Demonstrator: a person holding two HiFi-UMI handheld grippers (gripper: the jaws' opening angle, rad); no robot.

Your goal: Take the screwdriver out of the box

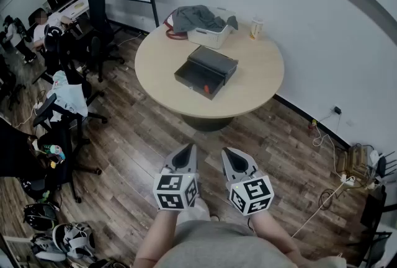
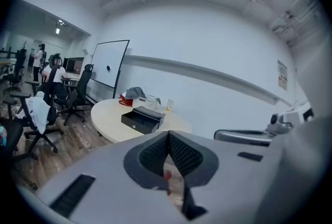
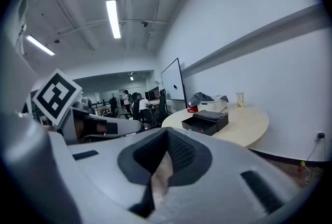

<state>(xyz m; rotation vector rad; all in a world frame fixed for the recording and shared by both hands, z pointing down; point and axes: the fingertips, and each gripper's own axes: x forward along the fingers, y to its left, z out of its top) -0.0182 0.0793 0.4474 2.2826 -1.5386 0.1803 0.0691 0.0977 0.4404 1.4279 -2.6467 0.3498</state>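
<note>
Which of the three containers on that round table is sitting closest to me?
The flat black box with its drawer pulled open. The white plastic basket holding grey cloth and the pale cup stand behind it, nearer the wall.

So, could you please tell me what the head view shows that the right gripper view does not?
Only the head view shows the left gripper and right gripper together from above, with the person's forearms and grey shirt. Only the right gripper view shows the ceiling lights and its own jaws pressed together close up. Both show the round table carrying the open black box, the white basket and the cup.
</note>
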